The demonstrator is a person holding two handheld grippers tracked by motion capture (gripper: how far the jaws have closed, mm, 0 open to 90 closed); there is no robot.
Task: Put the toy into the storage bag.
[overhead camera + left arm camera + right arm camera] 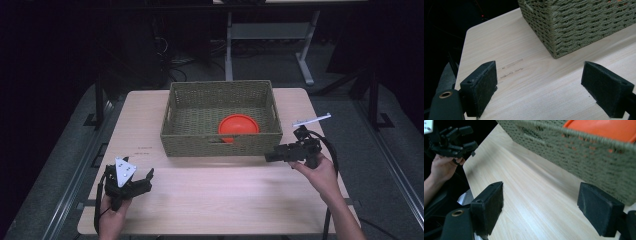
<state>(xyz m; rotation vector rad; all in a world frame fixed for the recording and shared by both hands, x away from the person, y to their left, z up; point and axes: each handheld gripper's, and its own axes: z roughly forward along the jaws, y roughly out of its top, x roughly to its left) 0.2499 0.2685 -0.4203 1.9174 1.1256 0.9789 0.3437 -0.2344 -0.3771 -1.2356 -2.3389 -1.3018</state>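
My orange bowl [238, 125] already lies upside down inside the woven basket [220, 144], toward its 5 o'clock corner, so I judge the placing done; what is left looks like little more than drawing my hands back and resting. My right gripper [270, 156] hangs just off the basket's front right corner, at about 4 o'clock from the bowl, jaws spread wide with nothing between them. My left gripper [145, 176] sits well apart, near the tabletop's [225, 195] 7 o'clock corner, jaws likewise wide and empty.

The tabletop is pale wood grain, bare apart from the basket and a few faint printed marks [511, 67] near my left jaws. Around it the room is dark: grey floor, a white desk frame [270, 40] at 12 o'clock, and cables trailing beneath it.
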